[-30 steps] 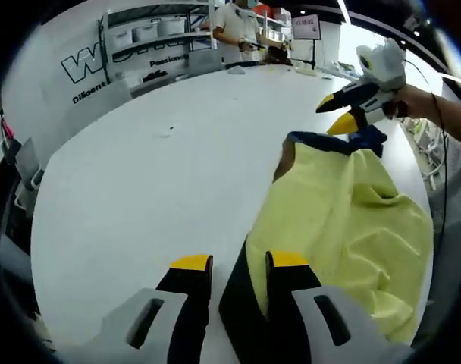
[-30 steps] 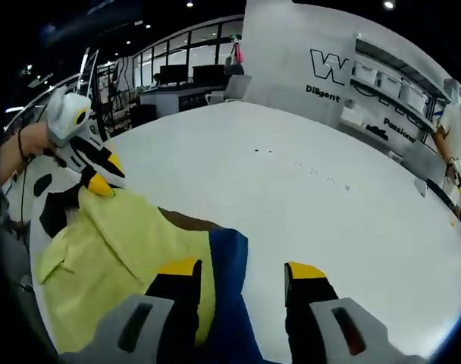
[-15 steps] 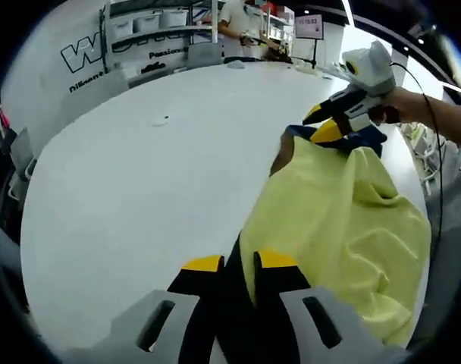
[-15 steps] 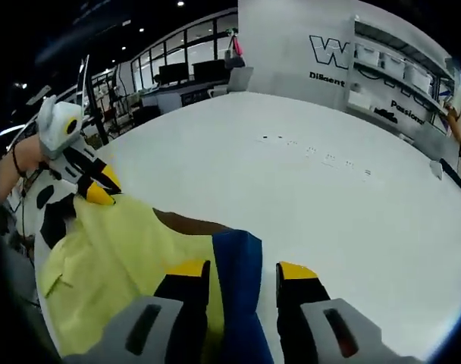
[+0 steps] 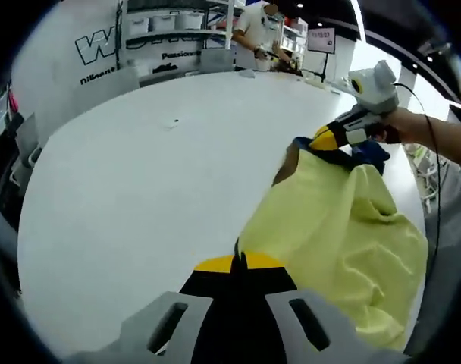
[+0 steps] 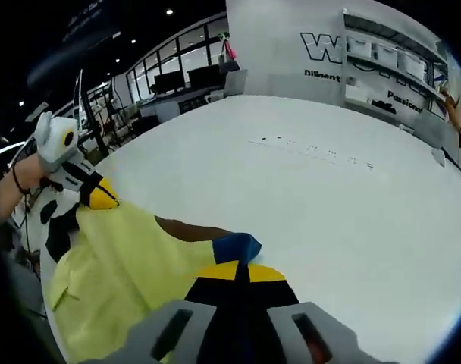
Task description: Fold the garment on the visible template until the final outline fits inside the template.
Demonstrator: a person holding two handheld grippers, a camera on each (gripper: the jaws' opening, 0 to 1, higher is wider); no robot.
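white table (image 5: 132, 182), lettered wall (image 6: 291, 45) behind

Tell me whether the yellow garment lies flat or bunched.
Bunched: the yellow garment shows deep wrinkles and raised folds, pinched at two edges by the left gripper and right gripper.

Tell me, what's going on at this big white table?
A person is working a yellow garment with two tools. The left hand-held gripper is shut on one edge, and the right hand-held gripper is shut on a blue-trimmed corner. The cloth lies rumpled on the white table, not yet folded flat.
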